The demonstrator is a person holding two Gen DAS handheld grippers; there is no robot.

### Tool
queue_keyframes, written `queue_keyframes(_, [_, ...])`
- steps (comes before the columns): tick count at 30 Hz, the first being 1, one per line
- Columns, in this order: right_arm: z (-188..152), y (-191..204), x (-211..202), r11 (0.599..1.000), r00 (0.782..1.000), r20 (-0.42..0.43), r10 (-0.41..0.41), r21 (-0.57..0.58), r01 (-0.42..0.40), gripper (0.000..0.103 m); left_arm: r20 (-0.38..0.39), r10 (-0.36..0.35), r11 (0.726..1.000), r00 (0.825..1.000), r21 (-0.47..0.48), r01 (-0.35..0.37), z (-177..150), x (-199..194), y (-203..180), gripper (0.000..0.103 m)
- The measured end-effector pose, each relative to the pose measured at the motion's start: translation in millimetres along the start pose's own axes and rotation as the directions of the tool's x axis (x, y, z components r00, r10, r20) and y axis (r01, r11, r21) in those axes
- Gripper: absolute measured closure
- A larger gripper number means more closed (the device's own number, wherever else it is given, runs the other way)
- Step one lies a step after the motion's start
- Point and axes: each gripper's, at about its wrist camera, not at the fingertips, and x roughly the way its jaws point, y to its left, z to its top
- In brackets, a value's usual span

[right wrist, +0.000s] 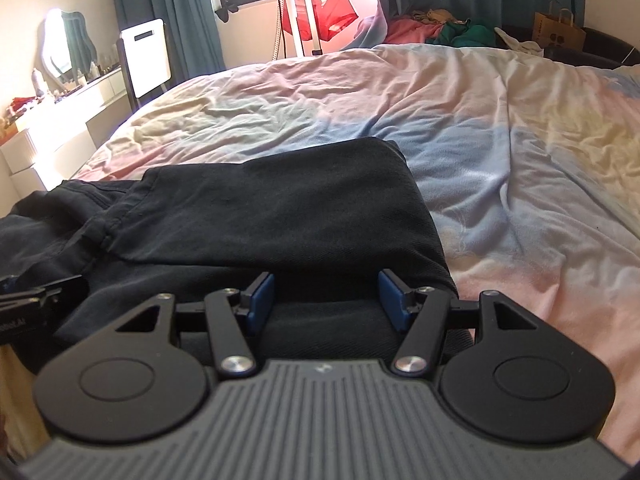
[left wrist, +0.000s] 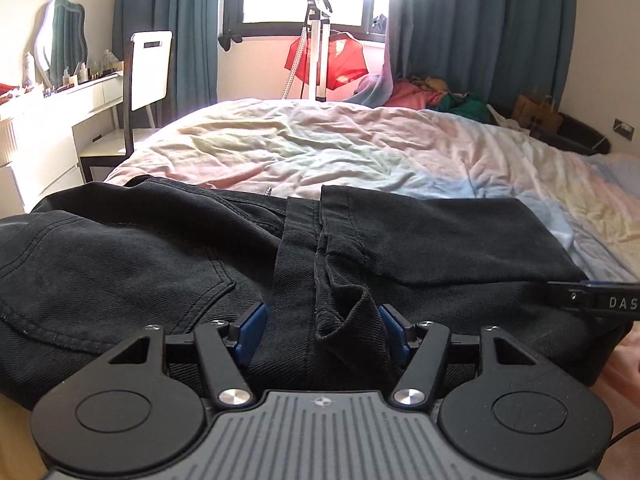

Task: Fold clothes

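Observation:
Black jeans point(left wrist: 160, 264) lie folded on the near edge of the bed, legs doubled over the seat part; they also show in the right wrist view point(right wrist: 280, 208). My left gripper point(left wrist: 324, 330) is open, its blue pads either side of the hem ends and a bunched fold of cloth. My right gripper point(right wrist: 326, 300) is open at the folded edge on the jeans' right side, pads apart with cloth between them. The right gripper's tip shows at the right edge of the left wrist view point(left wrist: 592, 300).
The bed has a rumpled pastel sheet point(left wrist: 320, 144). A pile of coloured clothes point(left wrist: 424, 96) lies at its far side. A white chair point(left wrist: 148, 76) and dresser point(left wrist: 60, 100) stand left. A steamer stand with a red garment point(left wrist: 324, 60) is by the window.

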Motion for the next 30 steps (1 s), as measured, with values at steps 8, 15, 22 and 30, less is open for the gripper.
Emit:
queue_keyframes(8, [1.3, -5.6, -4.6, 0.999, 1.0, 0.005, 0.022, 0.023, -0.022, 0.043, 0.01, 0.067, 0.946, 0.998, -0.318, -0.06, 11.4, -66.2, 63.1, 0.017])
queue_keyframes(15, [2.4, -5.9, -6.0, 0.999, 1.0, 0.006, 0.028, 0.038, -0.028, 0.043, -0.108, -0.066, 0.71, 0.992, -0.704, -0.029, 6.3, -77.8, 162.4, 0.004])
queue_keyframes(22, [1.0, -3.9, -6.7, 1.0, 1.0, 0.006, 0.02, 0.016, -0.02, 0.043, -0.068, -0.138, 0.341, 0.988, -0.94, -0.017, -29.8, -25.7, 246.6, 0.023])
queue_keyframes(30, [7.9, 6.3, -19.6, 1.0, 0.998, 0.059, 0.022, 0.017, -0.023, 0.042, 0.056, 0.051, 0.37, 0.997, -0.928, 0.034, -19.6, -35.7, 271.3, 0.042])
